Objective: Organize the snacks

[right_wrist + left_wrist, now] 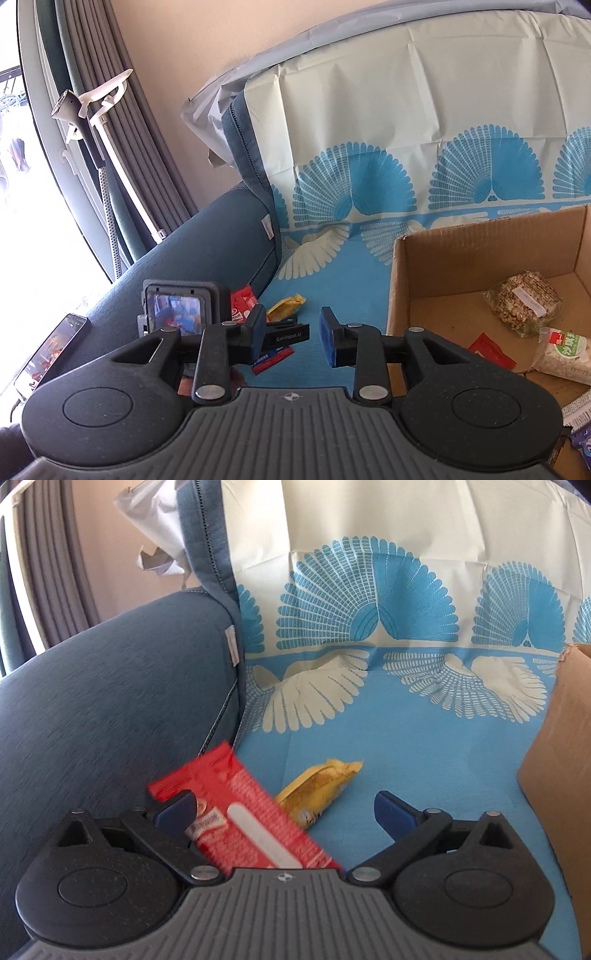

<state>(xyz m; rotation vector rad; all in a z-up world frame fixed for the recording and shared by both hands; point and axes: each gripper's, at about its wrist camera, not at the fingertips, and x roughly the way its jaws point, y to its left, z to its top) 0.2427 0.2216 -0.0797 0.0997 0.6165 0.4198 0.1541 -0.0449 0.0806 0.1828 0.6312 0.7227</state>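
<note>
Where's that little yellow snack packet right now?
The yellow snack packet lies on the blue patterned cloth, just right of the red wrapper and between the open fingers of the left gripper; the cardboard box sits farther right.

The left gripper point(284, 810) has a grey ribbed body with a small compass-like mark, two round black discs at its sides, black link arms joined by silver screws, and dark blue fingertips point(177, 808). The right gripper point(291, 330) is built the same way, with blue pads point(327, 332); white lettering on a black bar beyond it possibly reads "GenRobot.AI".
</note>
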